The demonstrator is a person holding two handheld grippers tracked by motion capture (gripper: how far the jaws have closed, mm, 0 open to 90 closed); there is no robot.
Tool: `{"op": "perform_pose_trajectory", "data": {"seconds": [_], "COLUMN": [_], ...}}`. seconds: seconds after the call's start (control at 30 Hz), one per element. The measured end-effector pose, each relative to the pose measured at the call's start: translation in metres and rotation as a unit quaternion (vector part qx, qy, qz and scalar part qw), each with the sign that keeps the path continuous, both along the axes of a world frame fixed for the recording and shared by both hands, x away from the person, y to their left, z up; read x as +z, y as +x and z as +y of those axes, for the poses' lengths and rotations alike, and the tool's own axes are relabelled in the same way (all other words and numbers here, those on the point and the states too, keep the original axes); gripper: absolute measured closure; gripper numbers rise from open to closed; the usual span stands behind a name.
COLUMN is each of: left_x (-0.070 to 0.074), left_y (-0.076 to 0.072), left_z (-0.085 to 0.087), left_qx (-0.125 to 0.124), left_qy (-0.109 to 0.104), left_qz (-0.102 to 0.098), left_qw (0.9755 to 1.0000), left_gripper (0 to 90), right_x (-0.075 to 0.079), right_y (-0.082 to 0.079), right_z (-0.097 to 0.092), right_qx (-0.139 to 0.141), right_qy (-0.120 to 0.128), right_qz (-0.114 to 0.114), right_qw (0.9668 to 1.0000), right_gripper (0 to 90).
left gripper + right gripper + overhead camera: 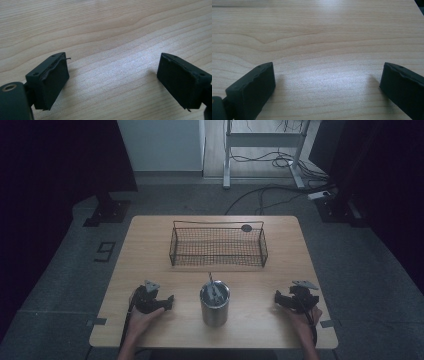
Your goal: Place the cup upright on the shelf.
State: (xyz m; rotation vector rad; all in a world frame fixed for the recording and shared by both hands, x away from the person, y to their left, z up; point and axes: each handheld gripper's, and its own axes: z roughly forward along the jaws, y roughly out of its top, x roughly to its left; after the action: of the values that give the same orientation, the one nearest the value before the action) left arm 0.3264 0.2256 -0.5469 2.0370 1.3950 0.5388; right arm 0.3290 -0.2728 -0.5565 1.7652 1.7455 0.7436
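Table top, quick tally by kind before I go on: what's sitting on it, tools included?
Black wire mesh basket, far side of the table: 1
Shiny metal cylindrical cup with utensils standing in it, near middle: 1
Hand-held black two-jaw tools, both open with nothing between the jaws: 2, the left tool and the right tool
Total: 4

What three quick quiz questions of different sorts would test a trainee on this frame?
1. True or false: the metal cup stands inside the wire basket.
2. Which sits nearer the person: A) basket, B) cup?
3. Fill in: both the left gripper and the right gripper have their jaws ____.

Key: 1 false, it stands on the wooden table, apart from the basket; 2 B; 3 open.
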Motion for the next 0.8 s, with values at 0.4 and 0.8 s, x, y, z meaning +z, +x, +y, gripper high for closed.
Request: {"op": "perform_pose_trajectory", "data": {"seconds": [0.4, 0.8], "left_x": [0.006, 0.029], "left_y": [-0.005, -0.018], "left_z": [0.000, 0.006], "left_qx": [-0.005, -0.030], "left_qy": [-0.005, -0.042], "left_qz": [-0.003, -0.036], "left_qw": [1.0000, 0.9980], "left_gripper": [8.3, 4.7], "right_x": [0.000, 0.000], "right_y": [-0.001, -0.001], "right_z": [-0.002, -0.002], "right_qx": [0.007, 0.006], "right_qy": [0.000, 0.000], "right_qz": [-0.002, -0.003], "right_qw": [1.0000, 1.0000], "right_gripper": [0.7, 1.4]}}
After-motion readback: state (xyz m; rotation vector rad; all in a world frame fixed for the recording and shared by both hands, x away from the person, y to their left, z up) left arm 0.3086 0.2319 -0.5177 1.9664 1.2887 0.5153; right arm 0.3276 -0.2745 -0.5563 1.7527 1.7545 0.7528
